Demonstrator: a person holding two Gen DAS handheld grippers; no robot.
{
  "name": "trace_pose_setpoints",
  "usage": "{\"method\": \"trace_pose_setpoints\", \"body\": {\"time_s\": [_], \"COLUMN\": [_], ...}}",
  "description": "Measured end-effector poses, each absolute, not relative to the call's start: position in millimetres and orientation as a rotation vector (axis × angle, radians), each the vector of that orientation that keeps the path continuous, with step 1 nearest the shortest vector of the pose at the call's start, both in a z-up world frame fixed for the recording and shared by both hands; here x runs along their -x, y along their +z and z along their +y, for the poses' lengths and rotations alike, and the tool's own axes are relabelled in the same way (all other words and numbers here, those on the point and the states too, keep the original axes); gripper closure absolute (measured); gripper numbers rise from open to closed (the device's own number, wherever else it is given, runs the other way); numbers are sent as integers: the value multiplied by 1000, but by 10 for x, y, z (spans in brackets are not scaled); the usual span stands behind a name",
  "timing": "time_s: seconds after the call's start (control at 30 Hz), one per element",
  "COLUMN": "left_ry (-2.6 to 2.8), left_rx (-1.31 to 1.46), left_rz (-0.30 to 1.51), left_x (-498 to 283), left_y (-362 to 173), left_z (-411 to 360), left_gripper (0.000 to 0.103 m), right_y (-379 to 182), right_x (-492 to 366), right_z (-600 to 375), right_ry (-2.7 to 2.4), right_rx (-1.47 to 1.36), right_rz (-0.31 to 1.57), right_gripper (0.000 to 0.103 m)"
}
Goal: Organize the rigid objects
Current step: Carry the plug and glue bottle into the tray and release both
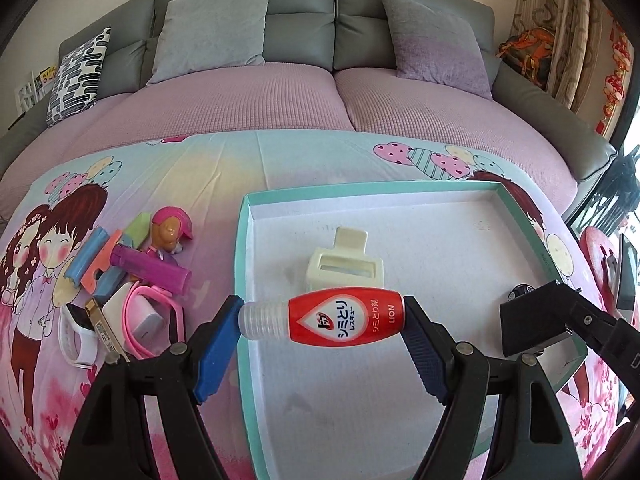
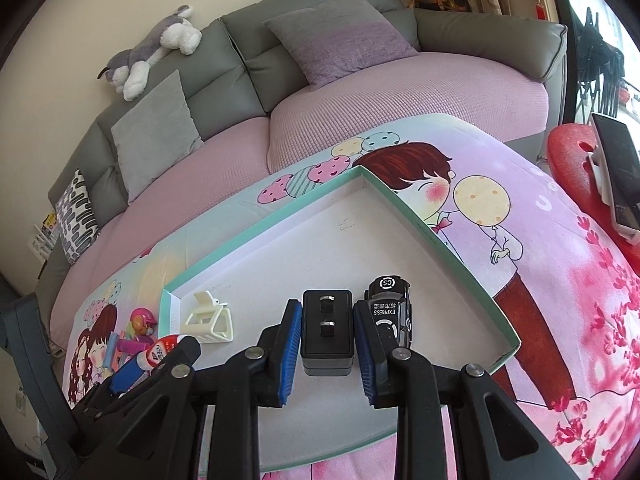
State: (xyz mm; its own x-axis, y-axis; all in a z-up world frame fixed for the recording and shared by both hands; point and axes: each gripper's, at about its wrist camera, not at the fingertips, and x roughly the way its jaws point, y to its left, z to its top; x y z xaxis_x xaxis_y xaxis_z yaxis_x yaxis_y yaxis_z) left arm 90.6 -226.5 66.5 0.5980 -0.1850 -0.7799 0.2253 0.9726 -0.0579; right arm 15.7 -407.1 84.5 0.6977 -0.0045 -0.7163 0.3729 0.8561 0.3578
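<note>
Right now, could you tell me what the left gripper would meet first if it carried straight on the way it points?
Probably the cream clip. The left gripper holds the red bottle crosswise over the tray, and the clip lies in the tray just ahead of it. Depth is unclear, so if the gripper is high enough it may pass above the clip.

Wide bare floor across the far half of the teal tray [image 1: 245,248], open to approach from above. Nearer, blocked by the cream holder [image 1: 345,266], a red bottle [image 1: 344,317] spanning the left gripper [image 1: 322,330], a black box [image 2: 327,330] between the right gripper's [image 2: 327,350] pads, and a toy car [image 2: 390,312] just beside. Left of the tray, crowded by a toy pile [image 1: 132,276].
</note>
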Motion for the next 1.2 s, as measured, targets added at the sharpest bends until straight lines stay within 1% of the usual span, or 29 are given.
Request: {"method": "trace_pose_setpoints", "body": {"time_s": [0.47, 0.83, 0.87, 0.93, 0.97, 1.1, 1.17, 1.2], "left_ry": [-210, -150, -132, -98, -84, -39, -15, -3], "left_rx": [-66, -58, -54, -41, -31, -5, 9, 18], "left_rz": [910, 857, 847, 830, 824, 808, 807, 805], "left_x": [-919, -913, -912, -917, -924, -936, -945, -946], "left_y": [624, 703, 722, 754, 766, 795, 793, 794], "left_z": [-2285, -2200, -2172, -2113, -2087, -1988, -1947, -1918], "left_gripper": [24, 23, 22, 14, 8, 7, 7, 7], "right_y": [751, 706, 700, 697, 699, 699, 704, 707], "right_x": [-201, -225, -227, -231, -232, -235, -231, -227], "right_z": [-4110, -4126, -4125, -4126, -4128, -4126, -4127, -4132], "right_ry": [-207, -210, -215, -226, -225, -222, -235, -248], "right_rx": [-523, -525, -521, -511, -512, -512, -505, -499], "right_rz": [806, 822, 826, 827, 827, 827, 827, 827], "right_gripper": [75, 75, 75, 74, 74, 74, 69, 63]}}
